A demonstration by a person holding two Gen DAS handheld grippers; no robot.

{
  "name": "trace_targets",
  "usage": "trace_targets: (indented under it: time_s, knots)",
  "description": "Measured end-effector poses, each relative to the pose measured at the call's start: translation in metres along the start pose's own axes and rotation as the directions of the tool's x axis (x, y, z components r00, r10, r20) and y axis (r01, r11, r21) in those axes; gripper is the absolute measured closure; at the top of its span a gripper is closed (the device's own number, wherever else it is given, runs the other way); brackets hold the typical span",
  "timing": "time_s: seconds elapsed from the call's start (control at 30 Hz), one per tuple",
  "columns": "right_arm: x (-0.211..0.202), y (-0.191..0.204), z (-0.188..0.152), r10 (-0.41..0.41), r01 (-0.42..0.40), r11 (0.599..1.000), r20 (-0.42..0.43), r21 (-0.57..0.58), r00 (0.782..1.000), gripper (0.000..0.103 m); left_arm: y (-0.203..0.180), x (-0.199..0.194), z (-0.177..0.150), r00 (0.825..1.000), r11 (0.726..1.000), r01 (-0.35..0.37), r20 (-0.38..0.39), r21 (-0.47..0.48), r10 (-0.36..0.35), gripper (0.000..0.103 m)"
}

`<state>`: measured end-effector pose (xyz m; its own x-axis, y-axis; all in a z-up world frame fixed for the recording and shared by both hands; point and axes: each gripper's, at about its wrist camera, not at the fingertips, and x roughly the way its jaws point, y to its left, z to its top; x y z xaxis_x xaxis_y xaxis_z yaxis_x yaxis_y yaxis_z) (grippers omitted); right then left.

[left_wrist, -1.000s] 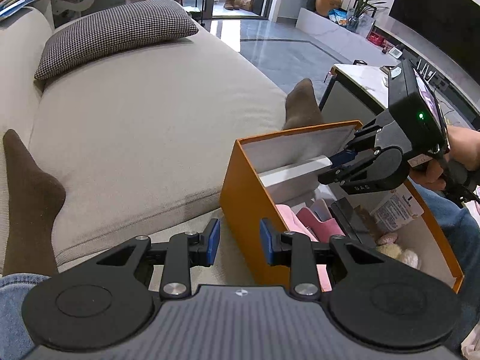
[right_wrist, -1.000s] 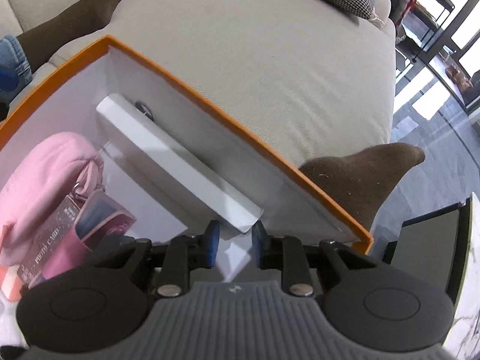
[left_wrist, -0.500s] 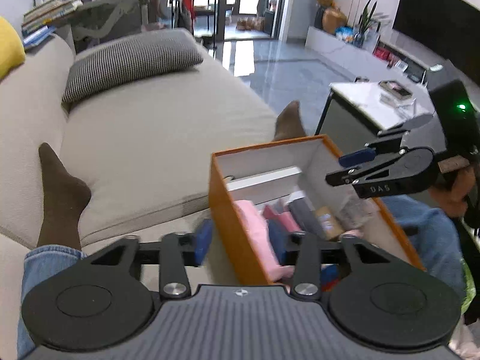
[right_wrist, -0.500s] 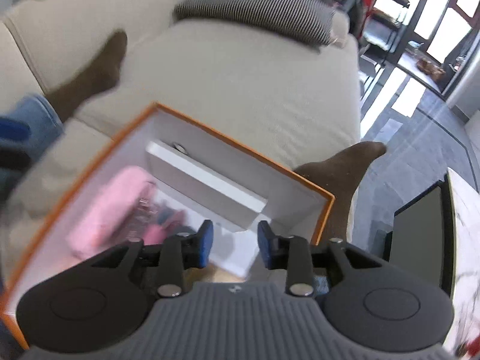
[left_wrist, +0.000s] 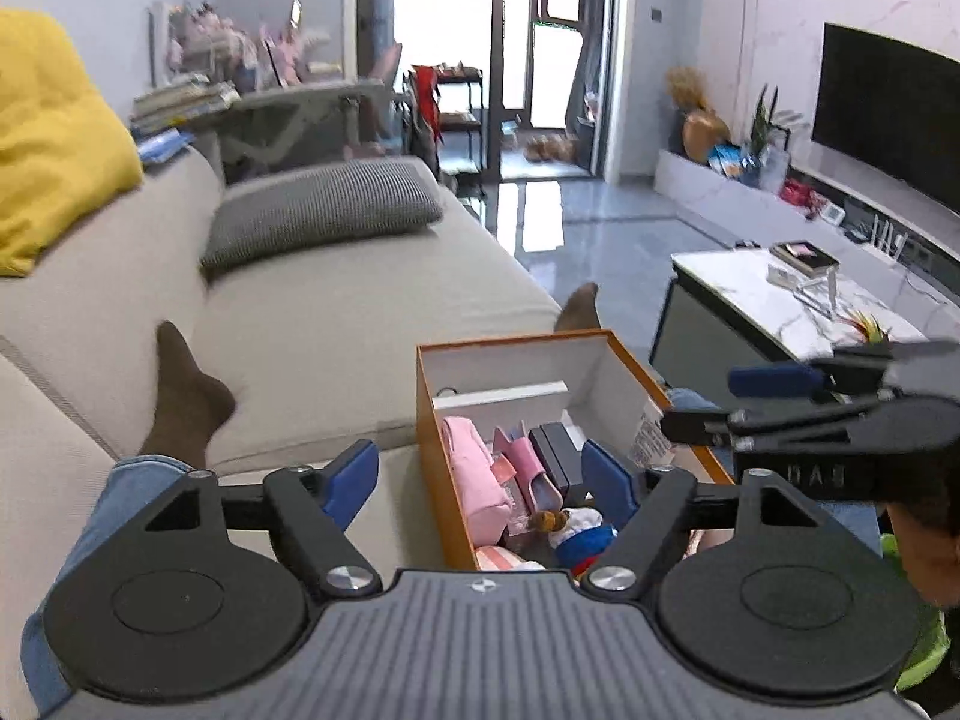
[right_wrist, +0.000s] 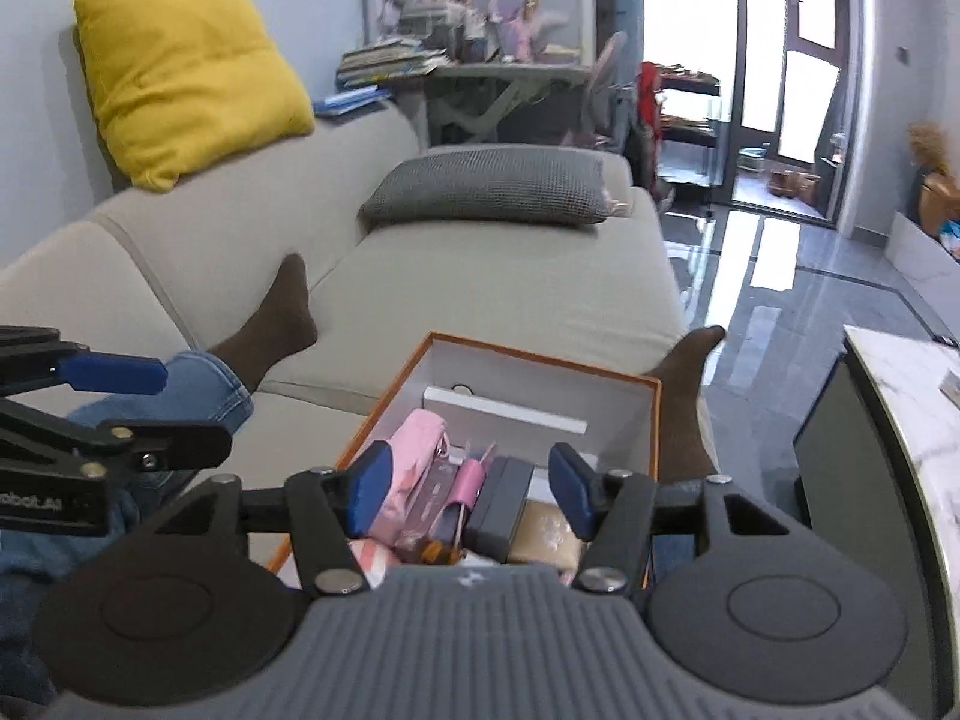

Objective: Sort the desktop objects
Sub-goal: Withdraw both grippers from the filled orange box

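Tongs, left (left_wrist: 480, 477) and right (right_wrist: 468, 495), gape wide, empty; orange box (left_wrist: 431, 420) near end hidden behind them.

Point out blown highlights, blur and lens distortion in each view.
Left wrist view: doorway overexposed, glare streaks on the floor, right gripper motion-smeared, edges bowed. Right wrist view: windows blown out, shelf clutter soft, orange box reasonably sharp.

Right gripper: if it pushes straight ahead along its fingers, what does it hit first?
Probably the box contents: the right gripper, open, points at the dark case and pink pouch inside the orange box. Depth unclear.
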<state>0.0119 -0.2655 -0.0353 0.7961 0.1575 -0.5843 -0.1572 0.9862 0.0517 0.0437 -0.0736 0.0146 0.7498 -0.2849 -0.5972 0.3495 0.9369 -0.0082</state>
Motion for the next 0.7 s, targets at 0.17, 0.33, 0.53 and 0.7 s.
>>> trace_targets:
  time_s: [0.17, 0.33, 0.53, 0.7]
  knots:
    - [-0.013, 0.009, -0.025, -0.069, 0.068, 0.996, 0.027, 0.059, 0.997, 0.037, -0.005, 0.003, -0.016, 1.000, 1.000, 0.007, -0.003, -0.029, -0.007, 0.014]
    - [-0.002, 0.018, -0.056, -0.109, 0.107, 0.989, 0.009, 0.103, 0.994, 0.035, -0.006, 0.022, -0.035, 0.999, 0.999, 0.001, -0.046, -0.054, -0.003, 0.014]
    - [0.021, 0.022, -0.082, -0.129, 0.132, 0.985, -0.036, 0.107, 0.991, 0.032, -0.004, 0.040, -0.059, 0.995, 0.996, -0.004, -0.104, -0.084, -0.004, 0.014]
    - [0.039, 0.017, -0.094, -0.109, 0.120, 0.985, -0.090, 0.124, 0.990, 0.032, -0.003, 0.053, -0.066, 0.989, 0.996, -0.004, -0.144, -0.090, -0.009, 0.014]
